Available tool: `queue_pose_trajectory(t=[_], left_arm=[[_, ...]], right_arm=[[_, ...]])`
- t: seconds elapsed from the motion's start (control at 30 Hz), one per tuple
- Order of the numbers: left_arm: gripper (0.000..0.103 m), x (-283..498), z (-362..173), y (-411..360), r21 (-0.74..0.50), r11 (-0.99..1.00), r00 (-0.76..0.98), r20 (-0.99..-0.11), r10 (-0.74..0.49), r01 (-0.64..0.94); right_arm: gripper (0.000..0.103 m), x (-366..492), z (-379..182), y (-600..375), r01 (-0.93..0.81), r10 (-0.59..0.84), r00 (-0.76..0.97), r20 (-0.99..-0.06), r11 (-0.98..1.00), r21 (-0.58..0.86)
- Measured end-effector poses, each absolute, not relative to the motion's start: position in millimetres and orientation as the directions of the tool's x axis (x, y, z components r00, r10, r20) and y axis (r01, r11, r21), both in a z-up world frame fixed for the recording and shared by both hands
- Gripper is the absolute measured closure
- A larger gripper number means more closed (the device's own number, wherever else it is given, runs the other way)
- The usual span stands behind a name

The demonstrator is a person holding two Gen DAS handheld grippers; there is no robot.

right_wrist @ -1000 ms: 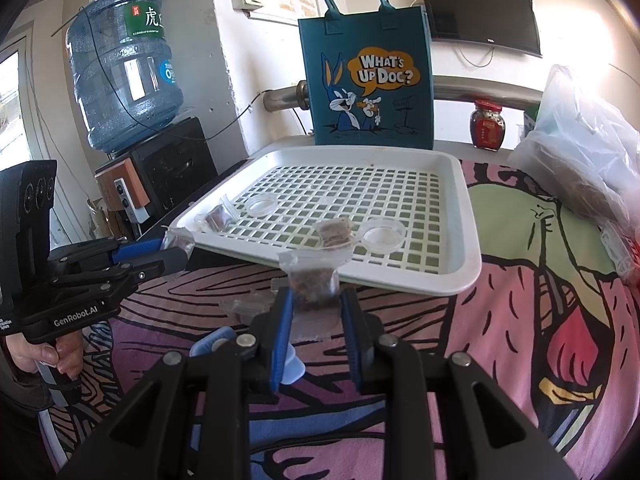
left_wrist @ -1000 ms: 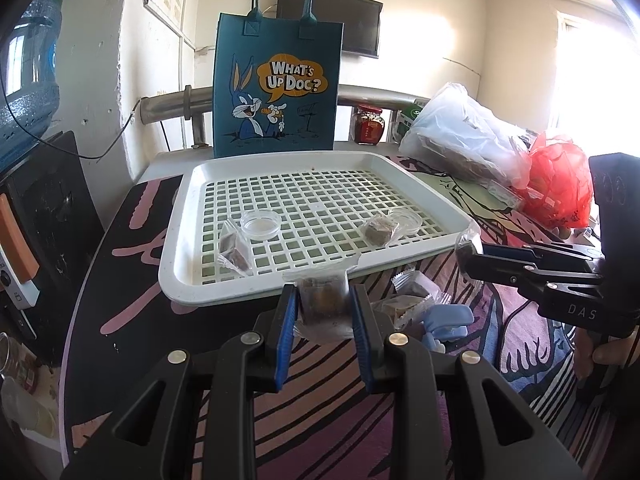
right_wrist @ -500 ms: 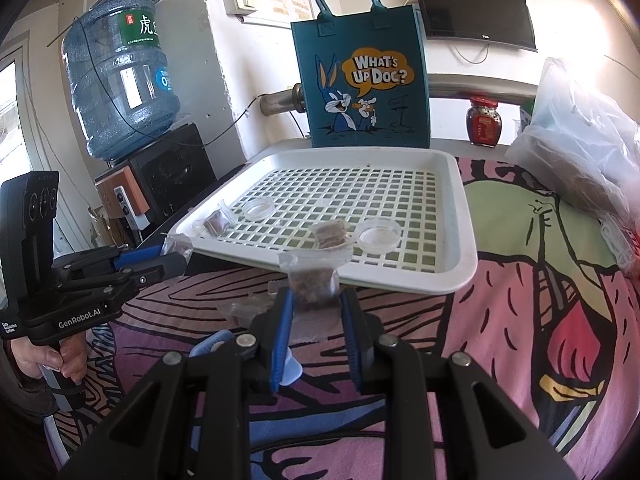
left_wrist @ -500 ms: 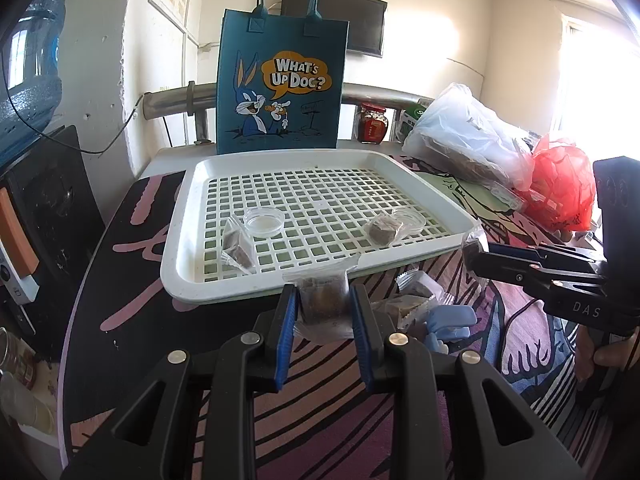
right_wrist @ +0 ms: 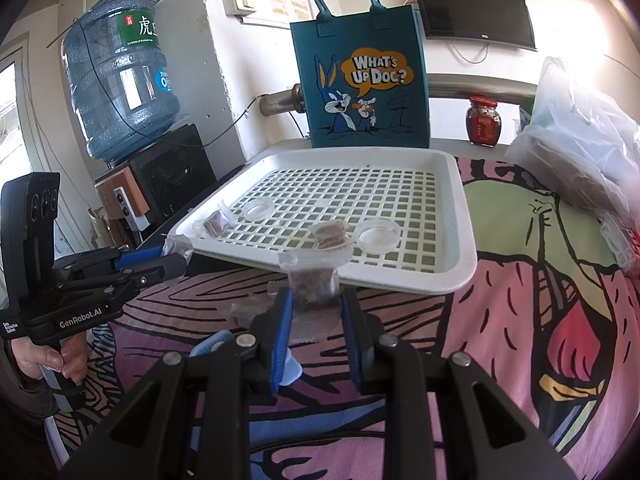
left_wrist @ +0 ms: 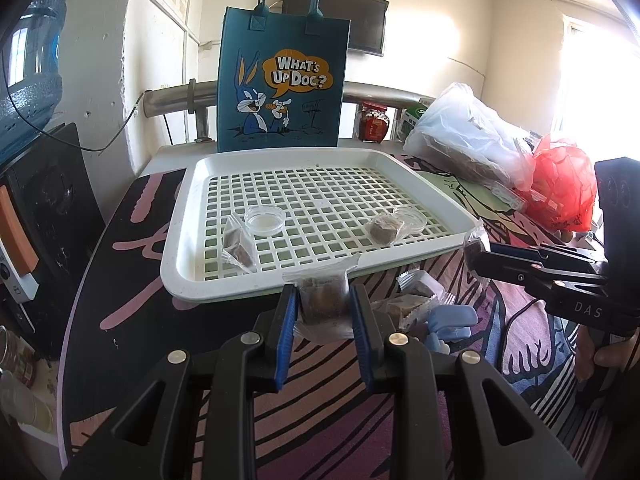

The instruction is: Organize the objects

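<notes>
1. While we hold one clear crinkly packet of brown cake (left_wrist: 322, 304) clamped in the left gripper (left_wrist: 323, 312) and another packet (right_wrist: 313, 286) in the right gripper (right_wrist: 314, 312), both short of the white tray (left_wrist: 180, 276), the slick film could slide from the pads
2. Loose wrappers may snag the tray's rigid lattice floor or knock its shallow clear dishes (left_wrist: 265, 219)

Two clear-wrapped brown snack cubes (left_wrist: 239, 246) (left_wrist: 385, 229) and two small clear dishes (left_wrist: 265, 220) (left_wrist: 409, 217) lie in a white slotted tray (left_wrist: 176, 276); more wrapped cubes (left_wrist: 416, 300) lie just beside it.
</notes>
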State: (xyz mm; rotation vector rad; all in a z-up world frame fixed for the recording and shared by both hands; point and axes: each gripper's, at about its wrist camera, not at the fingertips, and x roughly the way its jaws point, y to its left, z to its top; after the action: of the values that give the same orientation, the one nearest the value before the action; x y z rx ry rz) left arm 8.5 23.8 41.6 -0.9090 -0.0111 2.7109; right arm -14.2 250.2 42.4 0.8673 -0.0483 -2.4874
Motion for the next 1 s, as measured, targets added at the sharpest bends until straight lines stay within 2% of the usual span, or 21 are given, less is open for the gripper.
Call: queue_pose_trajectory(t=[1.0], left_arm=[[0.077,5.8,36.8,23.6,-0.114,-0.961,-0.747,-0.609,0.267,-0.251]], right_arm=[[0.079,-15.3,42.0,250.0,0.442,-0.471,-0.666,-0.578,-0.874,0.203]])
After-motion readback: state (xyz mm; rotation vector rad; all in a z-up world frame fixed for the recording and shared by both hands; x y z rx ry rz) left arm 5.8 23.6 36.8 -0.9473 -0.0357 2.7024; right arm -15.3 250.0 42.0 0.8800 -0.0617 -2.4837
